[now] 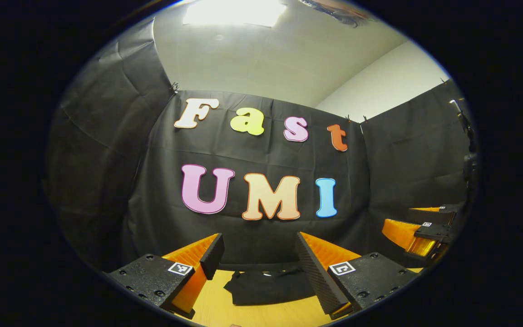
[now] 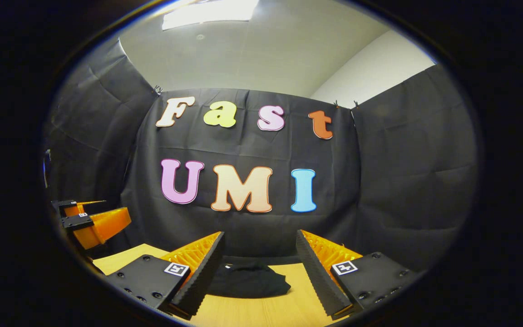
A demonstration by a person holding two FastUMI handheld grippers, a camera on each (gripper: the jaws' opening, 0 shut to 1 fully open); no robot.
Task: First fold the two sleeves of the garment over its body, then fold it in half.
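- Left gripper (image 1: 258, 263): held above the table, fingers spread wide apart, gripping nothing. In the left gripper view both fingers are framing the garment between them without touching it.
- Right gripper (image 2: 259, 265): also raised over the table, fingers spread wide, nothing between them. In the right gripper view they're likewise framing the garment, no contact.
- Garment (image 1: 268, 286): dark cloth, lying on the table at its far edge, close to the booth wall. Looking bunched/already folded into a compact lump; sleeves can't be told apart from the body. In the right gripper view the garment (image 2: 248, 279) is sitting just ahead of the fingertips, a bit toward that view's left finger.
- Table (image 1: 261, 315): light wood top, bare surface showing on the near side of the garment, and at both sides of it in the right gripper view (image 2: 116, 261).
- Other-gripper sightings: the right gripper (image 1: 418, 234) is showing at the right edge of the left gripper view, off to the side and well apart from the garment; the left gripper (image 2: 93, 225) is showing at the left edge of the right gripper view, raised above the table corner. Fingers on each are looking parted, though small at that range.
- Backdrop: black cloth wall (image 1: 107, 150) hanging behind the table, w/ pale ceiling (image 1: 266, 59) above it.
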